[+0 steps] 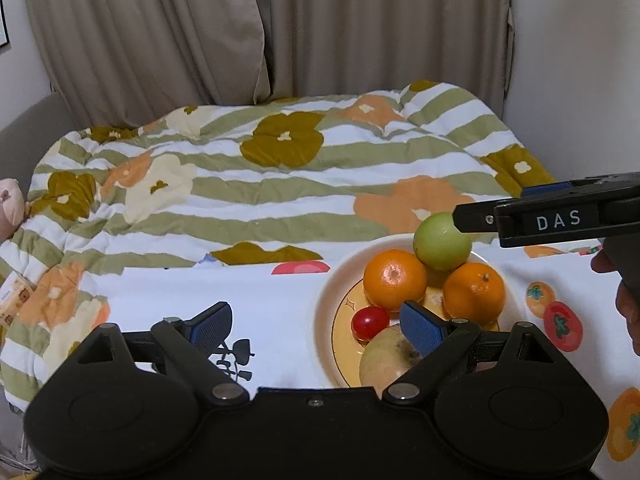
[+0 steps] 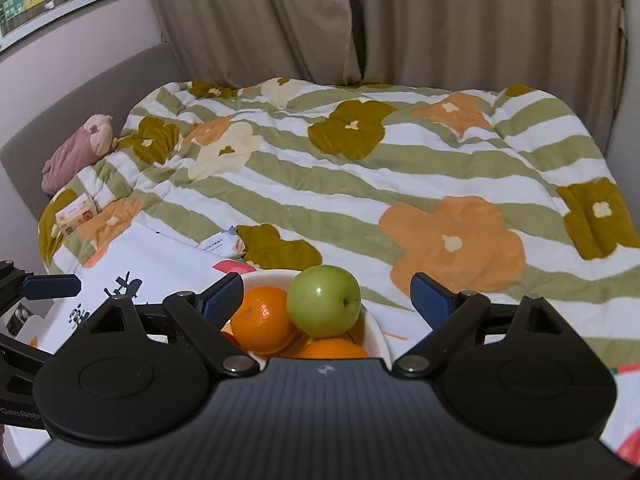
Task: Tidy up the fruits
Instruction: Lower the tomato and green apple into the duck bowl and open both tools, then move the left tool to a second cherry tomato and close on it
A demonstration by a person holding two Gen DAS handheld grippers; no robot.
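Note:
A white plate with a yellow centre (image 1: 340,344) holds a pile of fruit: two oranges (image 1: 394,279), a green apple (image 1: 440,242) on top, a red cherry tomato (image 1: 369,322) and a pale mango-like fruit (image 1: 386,358) at the front. My left gripper (image 1: 316,326) is open and empty, its right finger over the plate's front. My right gripper (image 2: 326,294) is open, its fingers standing wide on either side of the green apple (image 2: 324,301), not touching it. It enters the left wrist view (image 1: 464,216) from the right, beside the apple.
The plate sits on a white cloth printed with fruit (image 1: 240,300). Behind lies a rumpled striped flower quilt (image 1: 260,176) on a bed, with curtains (image 1: 360,28) beyond. A pink plush toy (image 2: 80,148), a small carton (image 2: 74,212) and a tissue pack (image 2: 222,244) lie at the left.

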